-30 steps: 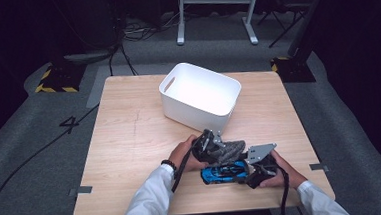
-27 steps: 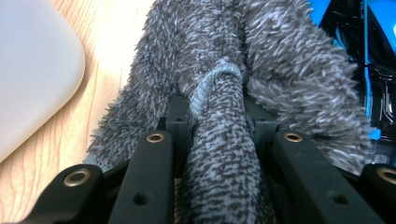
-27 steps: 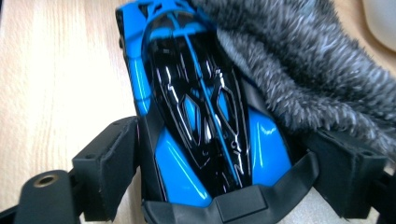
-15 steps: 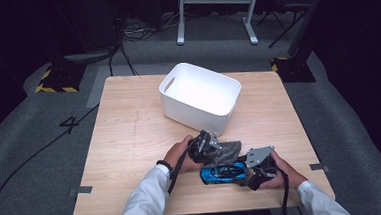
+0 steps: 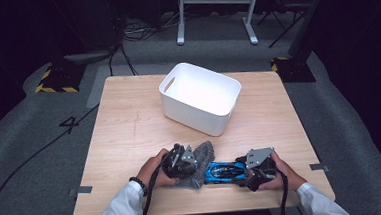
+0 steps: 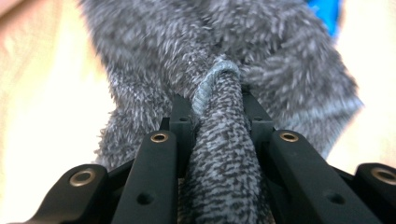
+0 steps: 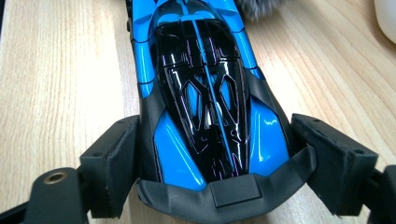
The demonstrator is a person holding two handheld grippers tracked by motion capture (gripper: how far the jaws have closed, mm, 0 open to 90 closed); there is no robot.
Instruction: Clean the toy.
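A blue and black toy car (image 5: pixel 225 171) lies on the wooden table (image 5: pixel 130 131) near the front edge. My right gripper (image 5: pixel 242 172) comes in from the right, and its jaws have just been closing. Its pads (image 7: pixel 112 163) sit against both sides of the car (image 7: pixel 205 93) at its near end. A grey fuzzy cloth (image 5: pixel 202 159) lies just left of the car. My left gripper (image 5: pixel 192 163) is shut on a bunched fold of the cloth (image 6: pixel 224 46), which shows pinched in my left gripper (image 6: pixel 217 107).
A white tub (image 5: pixel 200 97) with a handle slot stands at the middle back of the table, with nothing visible inside. Tape marks sit at the table's front corners. Dark floor with cables and a stand surrounds the table.
My left gripper has moved left and toward the front edge, dragging the grey cloth off the car. The right gripper has stayed at the car.
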